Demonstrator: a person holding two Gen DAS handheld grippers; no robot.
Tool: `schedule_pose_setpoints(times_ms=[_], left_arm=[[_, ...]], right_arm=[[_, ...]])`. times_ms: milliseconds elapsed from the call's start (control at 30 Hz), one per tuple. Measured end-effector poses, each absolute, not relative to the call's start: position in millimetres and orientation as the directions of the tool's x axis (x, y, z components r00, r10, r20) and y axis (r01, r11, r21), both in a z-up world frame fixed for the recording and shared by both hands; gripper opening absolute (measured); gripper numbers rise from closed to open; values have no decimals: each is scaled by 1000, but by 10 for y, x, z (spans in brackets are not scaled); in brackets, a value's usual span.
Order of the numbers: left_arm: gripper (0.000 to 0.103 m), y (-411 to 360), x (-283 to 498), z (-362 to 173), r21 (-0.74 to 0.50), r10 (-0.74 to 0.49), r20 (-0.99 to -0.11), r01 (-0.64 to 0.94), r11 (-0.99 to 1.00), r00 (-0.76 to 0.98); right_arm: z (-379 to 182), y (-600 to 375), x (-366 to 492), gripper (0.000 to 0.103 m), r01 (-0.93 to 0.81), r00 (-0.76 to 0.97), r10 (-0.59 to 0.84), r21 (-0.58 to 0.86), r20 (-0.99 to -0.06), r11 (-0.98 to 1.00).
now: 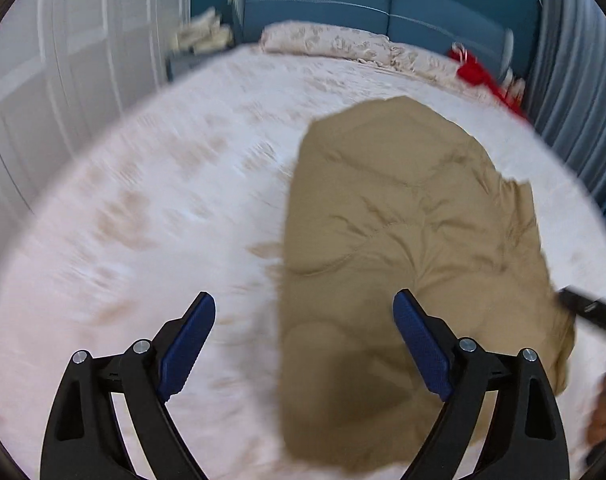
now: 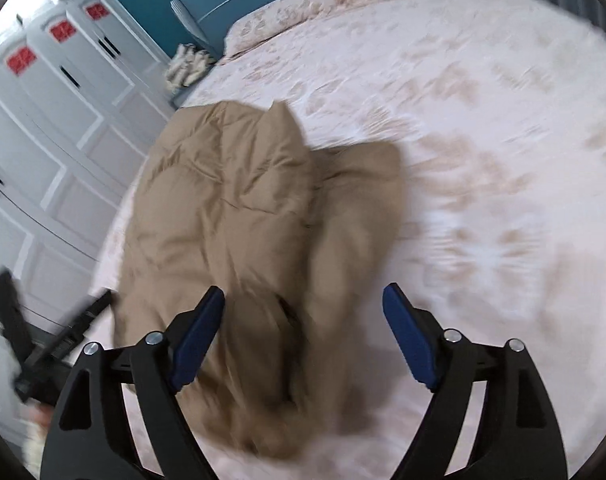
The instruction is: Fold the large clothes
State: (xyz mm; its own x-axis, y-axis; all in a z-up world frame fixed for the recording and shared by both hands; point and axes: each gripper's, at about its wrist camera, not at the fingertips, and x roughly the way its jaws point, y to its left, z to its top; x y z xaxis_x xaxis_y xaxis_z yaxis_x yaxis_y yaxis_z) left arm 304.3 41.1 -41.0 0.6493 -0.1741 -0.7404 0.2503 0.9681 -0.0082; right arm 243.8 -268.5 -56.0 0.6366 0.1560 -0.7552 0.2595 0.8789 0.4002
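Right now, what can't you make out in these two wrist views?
- Puffy tan quilted garment: near hem hidden behind the open left gripper; its type is unclear.
- Same garment in right wrist view: near part motion-blurred under the open right gripper.
- Red item by the pillows: blurred, unidentifiable.

Bedspread pattern (image 1: 143,208) smeared by motion blur, tan garment's near end (image 2: 263,400) blurred, red item (image 1: 483,76) cut by the curtain edge, other gripper (image 1: 591,308) cropped at frame edge
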Motion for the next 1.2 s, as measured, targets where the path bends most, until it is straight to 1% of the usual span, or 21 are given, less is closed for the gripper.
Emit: schedule_pose_setpoints(times_ms=[33,67,100,133,167,233,267,367,500,633,767,933,1200], left_arm=[[89,364,2950,-315,56,-121,-734,238,970,669],[89,317,2866,-235,97,-93,-720,233,968,687],[89,272,2807,-173,117,-82,-708,231,966,702],[89,239,2741,-126,127,-80,-699,234,964,711],[89,165,2661,-72,136,-74,-695,232,963,715],[88,48,2629,-56,123,-70,-711,222,967,700],[87,-3,2634,-88,114,-66,-722,212,971,689],[80,-94,2703,-229,109,-35,-761,181,977,647],[78,-153,2779,-510,103,-5,-813,152,983,583],[79,-158,2801,-650,78,-11,-828,135,988,560],[80,-237,2791,-781,108,8,-831,146,983,557],[83,-215,2828,-927,85,-2,-840,136,987,542],[87,-271,2855,-1078,107,15,-833,134,985,553]], right_arm=[[-492,-2696,2361,75,269,639,122,369,-760,890],[-374,-2679,2241,61,271,651,82,332,-754,903],[-276,-2642,2162,55,257,663,72,317,-745,913],[-209,-2608,2132,41,241,669,78,315,-739,918],[-130,-2522,2091,24,214,676,89,310,-731,926],[-45,-2320,2077,11,163,674,106,287,-732,944],[-29,-2194,2093,8,136,669,107,263,-736,955],[-89,-1901,2200,8,106,640,63,170,-766,980],[-324,-1762,2311,8,124,583,42,141,-811,982],[-593,-1760,2426,7,172,523,39,150,-851,974],[-809,-1744,2487,7,208,489,21,140,-872,968],[-981,-1690,2566,7,208,469,-10,100,-883,973],[-1146,-1685,2654,6,208,460,-23,83,-887,975]])
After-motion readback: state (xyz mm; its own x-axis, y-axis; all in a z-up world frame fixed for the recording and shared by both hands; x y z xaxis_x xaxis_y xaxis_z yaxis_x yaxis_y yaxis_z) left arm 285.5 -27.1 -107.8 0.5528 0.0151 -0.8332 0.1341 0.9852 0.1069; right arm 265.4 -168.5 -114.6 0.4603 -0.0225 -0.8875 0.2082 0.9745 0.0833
